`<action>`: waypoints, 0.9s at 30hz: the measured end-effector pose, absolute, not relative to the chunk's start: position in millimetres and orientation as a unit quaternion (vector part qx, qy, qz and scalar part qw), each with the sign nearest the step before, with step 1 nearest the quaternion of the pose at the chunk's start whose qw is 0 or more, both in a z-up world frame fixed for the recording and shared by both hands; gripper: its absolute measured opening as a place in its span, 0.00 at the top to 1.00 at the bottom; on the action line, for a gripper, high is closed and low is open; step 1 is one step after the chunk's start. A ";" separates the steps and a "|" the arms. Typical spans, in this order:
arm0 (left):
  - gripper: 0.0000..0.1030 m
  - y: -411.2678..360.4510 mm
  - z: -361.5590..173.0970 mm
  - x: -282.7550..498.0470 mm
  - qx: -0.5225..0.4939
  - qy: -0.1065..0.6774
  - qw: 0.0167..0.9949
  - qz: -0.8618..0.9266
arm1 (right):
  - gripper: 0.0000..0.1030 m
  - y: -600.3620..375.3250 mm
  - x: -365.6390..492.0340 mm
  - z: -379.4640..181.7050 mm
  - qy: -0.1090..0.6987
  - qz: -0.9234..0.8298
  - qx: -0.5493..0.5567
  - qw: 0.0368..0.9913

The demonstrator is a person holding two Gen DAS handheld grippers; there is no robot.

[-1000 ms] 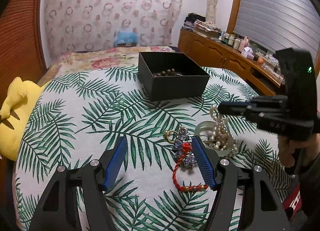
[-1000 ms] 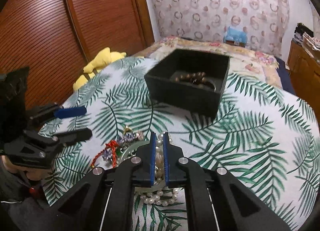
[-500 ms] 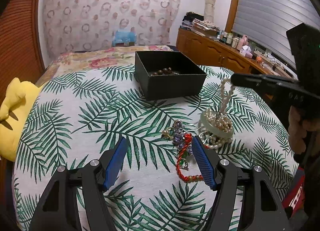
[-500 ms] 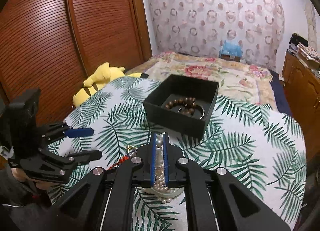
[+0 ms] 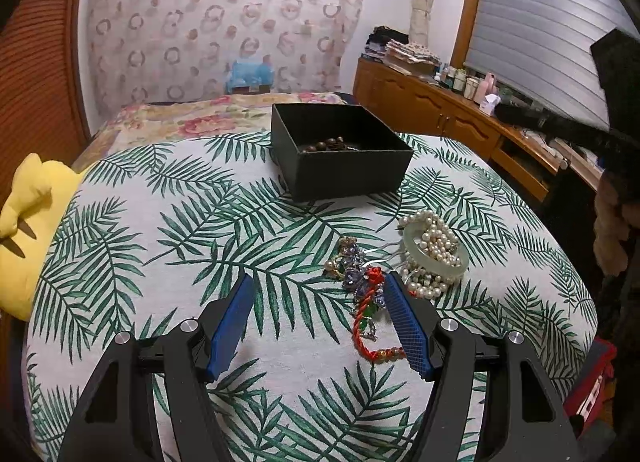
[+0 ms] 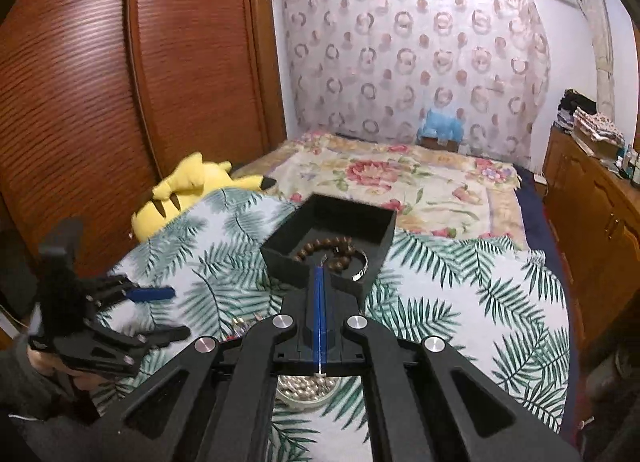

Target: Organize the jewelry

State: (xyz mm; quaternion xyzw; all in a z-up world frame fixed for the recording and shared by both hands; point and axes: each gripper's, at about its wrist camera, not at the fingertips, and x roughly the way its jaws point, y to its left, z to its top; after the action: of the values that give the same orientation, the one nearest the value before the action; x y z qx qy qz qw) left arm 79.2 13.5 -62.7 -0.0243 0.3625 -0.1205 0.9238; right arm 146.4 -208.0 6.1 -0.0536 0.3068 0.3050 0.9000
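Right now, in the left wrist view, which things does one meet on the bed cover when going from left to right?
Yellow plush toy → black box → red cord bracelet → pale green bangle with the pearl necklace heaped in it.

A curtain with ring patterns (image 6: 416,57) fills the upper centre. Reddish slatted wardrobe doors (image 6: 120,93) stand at left (their grooves horizontal), and a wooden cabinet (image 5: 440,117) runs under the shuttered window (image 5: 536,29) at right.
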 end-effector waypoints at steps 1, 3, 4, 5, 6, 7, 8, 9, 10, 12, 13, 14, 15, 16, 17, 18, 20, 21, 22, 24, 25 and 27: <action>0.38 13.4 -62.9 79.3 -0.024 0.363 0.924 -0.120 | 0.99 -206.3 148.4 -0.7 0.314 0.303 -0.057 0.898; 0.38 13.1 -62.9 78.9 -0.024 0.364 0.923 -0.121 | 0.99 -200.8 151.9 -15.8 0.325 0.295 -0.068 0.896; 0.38 12.8 -63.5 78.2 -0.024 0.365 0.923 -0.121 | 0.98 -198.0 154.4 -25.1 0.333 0.291 -0.075 0.894; 0.38 12.5 -63.7 77.9 -0.023 0.365 0.923 -0.121 | 0.89 -195.5 155.1 -32.3 0.339 0.288 -0.079 0.892; 0.38 11.9 -63.9 77.0 -0.023 0.365 0.923 -0.122 | 0.81 -193.5 156.9 -41.8 0.348 0.286 -0.082 0.889; 0.38 11.6 -64.6 76.3 -0.022 0.365 0.923 -0.122 | 0.66 -192.0 157.2 -48.3 0.352 0.286 -0.085 0.887; 0.38 11.6 -65.0 76.2 -0.022 0.366 0.922 -0.123 | 0.63 -190.7 157.5 -55.6 0.356 0.285 -0.088 0.885; 0.38 11.0 -64.9 75.7 -0.022 0.366 0.922 -0.123 | 0.63 -189.5 159.4 -64.4 0.368 0.284 -0.091 0.881; 0.38 11.1 -65.1 75.5 -0.023 0.366 0.922 -0.123 | 0.63 -188.7 161.3 -71.9 0.380 0.283 -0.093 0.876; 0.38 9.9 -66.1 75.4 -0.023 0.366 0.922 -0.123 | 0.63 -186.5 162.3 -82.7 0.391 0.284 -0.095 0.870; 0.38 9.9 -66.3 75.5 -0.023 0.367 0.922 -0.123 | 0.63 -185.6 163.8 -87.4 0.395 0.281 -0.096 0.869; 0.38 9.6 -67.1 75.4 -0.023 0.368 0.922 -0.123 | 0.63 -185.1 165.6 -89.7 0.397 0.280 -0.094 0.869; 0.38 9.4 -67.8 75.6 -0.023 0.368 0.921 -0.123 | 0.63 -185.9 169.8 -92.2 0.402 0.279 -0.086 0.868; 0.38 8.8 -68.2 75.5 -0.023 0.369 0.921 -0.123 | 0.63 -185.9 173.4 -92.9 0.405 0.282 -0.080 0.866; 0.38 8.2 -68.7 75.3 -0.023 0.369 0.921 -0.123 | 0.64 -185.4 175.8 -93.8 0.408 0.286 -0.076 0.864; 0.38 8.3 -69.1 76.5 -0.023 0.370 0.921 -0.123 | 0.67 -184.3 178.3 -95.6 0.413 0.289 -0.074 0.861; 0.38 8.5 -70.0 76.5 -0.022 0.371 0.920 -0.123 | 0.80 -184.6 180.5 -96.1 0.417 0.287 -0.071 0.859; 0.38 9.3 -69.8 76.7 -0.022 0.371 0.920 -0.123 | 0.87 -184.9 180.0 -95.8 0.418 0.291 -0.070 0.858; 0.38 9.7 -69.7 76.6 -0.023 0.370 0.921 -0.123 | 0.87 -186.3 178.7 -94.9 0.417 0.291 -0.069 0.858; 0.38 12.2 -69.9 77.0 -0.024 0.370 0.921 -0.122 | 0.87 -192.5 175.4 -89.6 0.406 0.282 -0.070 0.866; 0.38 12.5 -70.1 77.3 -0.024 0.370 0.921 -0.121 | 0.87 -196.2 174.4 -85.8 0.400 0.280 -0.067 0.870; 0.38 13.5 -70.6 78.6 -0.025 0.371 0.920 -0.121 | 0.87 -204.9 172.3 -75.5 0.387 0.278 -0.057 0.877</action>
State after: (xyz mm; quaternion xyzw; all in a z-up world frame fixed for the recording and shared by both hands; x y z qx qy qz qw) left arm 78.6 13.5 -70.6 -0.0251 0.3708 -0.1207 0.9205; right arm 172.3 -204.9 -75.5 -0.0567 0.3872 0.2777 0.8774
